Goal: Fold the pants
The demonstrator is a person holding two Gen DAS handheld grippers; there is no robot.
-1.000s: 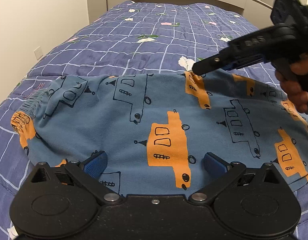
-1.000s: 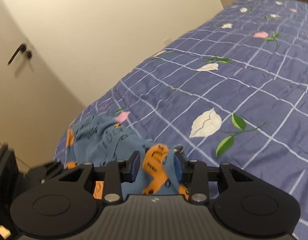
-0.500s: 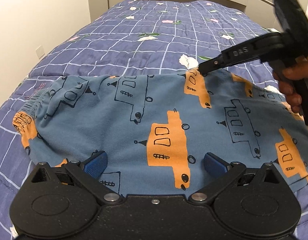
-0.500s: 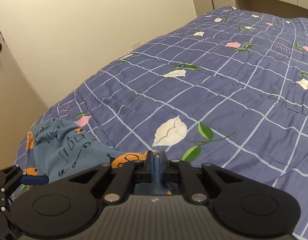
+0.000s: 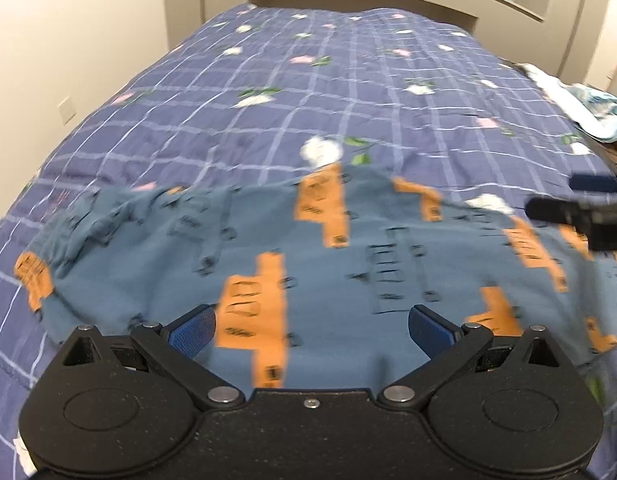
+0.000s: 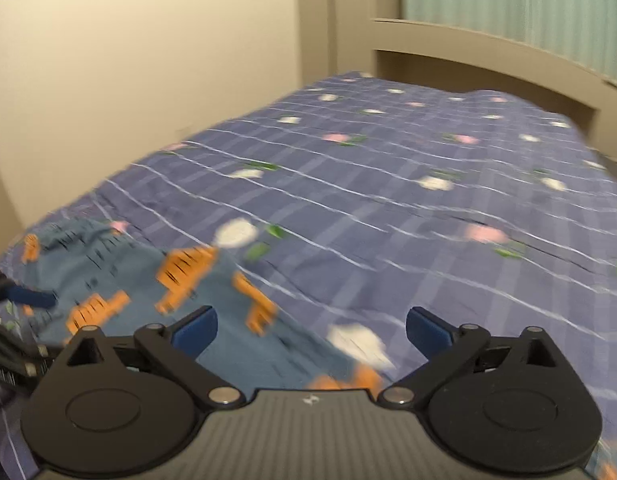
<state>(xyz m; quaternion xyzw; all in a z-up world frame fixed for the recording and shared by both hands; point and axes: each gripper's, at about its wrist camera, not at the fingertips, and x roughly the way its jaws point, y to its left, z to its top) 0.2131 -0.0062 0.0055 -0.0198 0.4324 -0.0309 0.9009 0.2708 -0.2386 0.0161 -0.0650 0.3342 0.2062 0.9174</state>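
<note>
Your pants point(image 5: 332, 280) lie spread flat on the bed point(image 5: 348, 92). Your right tongs point(image 6: 310, 330) are opening wide with nothing pinched. Your left tongs point(image 5: 310, 330) are spread too, over the cloth. Pick one edge, pinch it well, then fold slowly.

Pants point(image 5: 348, 264) flat on bed point(image 5: 348, 80), headboard point(image 6: 488, 52) behind.

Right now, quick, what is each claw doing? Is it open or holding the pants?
Left claw: open, holding nothing, above the truck-print pants.
Right claw: jaws opening wide, nothing gripped, pants edge below.
</note>
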